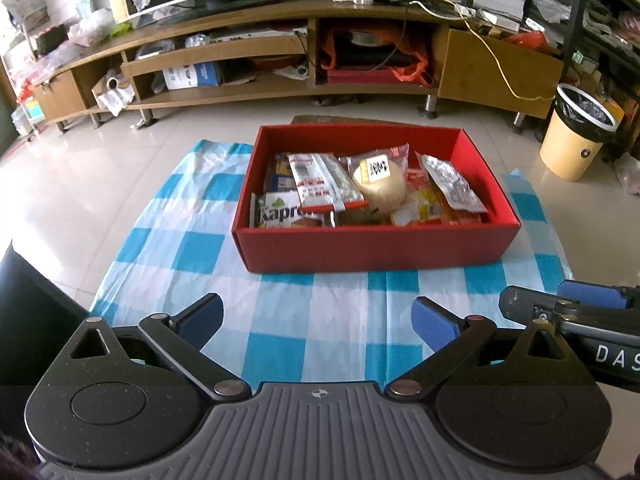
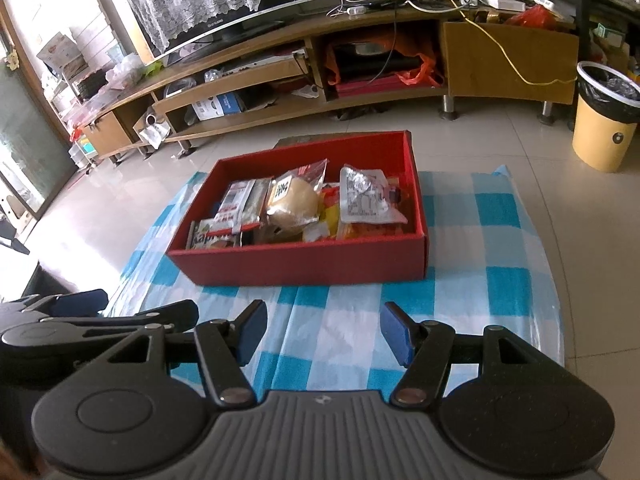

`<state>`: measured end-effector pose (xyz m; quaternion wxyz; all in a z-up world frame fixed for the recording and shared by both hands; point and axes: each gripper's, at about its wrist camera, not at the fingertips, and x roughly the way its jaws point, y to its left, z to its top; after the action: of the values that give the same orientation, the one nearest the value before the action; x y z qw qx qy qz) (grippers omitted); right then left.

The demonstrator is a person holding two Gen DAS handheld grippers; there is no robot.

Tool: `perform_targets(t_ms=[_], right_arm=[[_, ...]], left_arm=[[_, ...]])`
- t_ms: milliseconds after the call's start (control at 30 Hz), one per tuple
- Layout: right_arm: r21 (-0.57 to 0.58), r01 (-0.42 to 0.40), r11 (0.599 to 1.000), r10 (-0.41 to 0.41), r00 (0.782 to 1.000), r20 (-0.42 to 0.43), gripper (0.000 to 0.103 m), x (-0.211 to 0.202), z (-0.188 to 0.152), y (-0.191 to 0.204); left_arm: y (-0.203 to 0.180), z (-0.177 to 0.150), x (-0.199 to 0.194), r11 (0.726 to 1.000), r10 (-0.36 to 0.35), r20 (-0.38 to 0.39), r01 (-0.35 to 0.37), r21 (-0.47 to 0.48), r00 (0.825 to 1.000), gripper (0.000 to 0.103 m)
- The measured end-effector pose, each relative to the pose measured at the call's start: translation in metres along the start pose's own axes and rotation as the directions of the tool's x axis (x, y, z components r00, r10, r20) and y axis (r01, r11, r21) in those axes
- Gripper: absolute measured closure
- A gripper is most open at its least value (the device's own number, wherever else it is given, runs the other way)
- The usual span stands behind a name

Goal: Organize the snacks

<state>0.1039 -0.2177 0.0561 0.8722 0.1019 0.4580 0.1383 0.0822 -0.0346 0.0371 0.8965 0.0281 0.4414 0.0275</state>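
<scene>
A red box [image 1: 360,248] [image 2: 304,266] sits on a blue-and-white checked cloth [image 1: 304,340] [image 2: 336,332], filled with several snack packets. Among them are a round pale bun in clear wrap [image 1: 380,182] [image 2: 292,200], a green-and-white packet [image 1: 280,212] and a silver pouch [image 1: 452,184] [image 2: 366,196]. My left gripper [image 1: 318,320] hangs over the cloth in front of the box, open, with nothing between its blue pads. Beside it my right gripper [image 2: 324,334] is also open and empty, and its fingers [image 1: 592,296] show at the right edge of the left wrist view.
A long wooden TV stand [image 1: 280,64] [image 2: 312,60] with cluttered shelves runs behind the box. A yellow waste bin [image 1: 576,136] [image 2: 604,120] stands on the tiled floor at the right. A dark object [image 1: 28,304] lies at the left of the cloth.
</scene>
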Motion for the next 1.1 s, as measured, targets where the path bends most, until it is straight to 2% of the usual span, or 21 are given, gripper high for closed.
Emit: perform_targets(t_ms=[400,1100], right_arm=[[-0.013,0.001,1.000,-0.001,1.000,-0.004,0.042,-0.015,-0.022,0.000],[-0.022,-0.005,1.000,0.005,1.000,-0.002,0.042,-0.018,-0.025,0.002]], left_arm=[[-0.005,-0.020,-0.013,1.000,-0.003,0.007,0.003,0.018,1.000,0.002],[-0.004,-0.023,-0.017,1.000,0.003,0.019,-0.004,0.019,1.000,0.002]])
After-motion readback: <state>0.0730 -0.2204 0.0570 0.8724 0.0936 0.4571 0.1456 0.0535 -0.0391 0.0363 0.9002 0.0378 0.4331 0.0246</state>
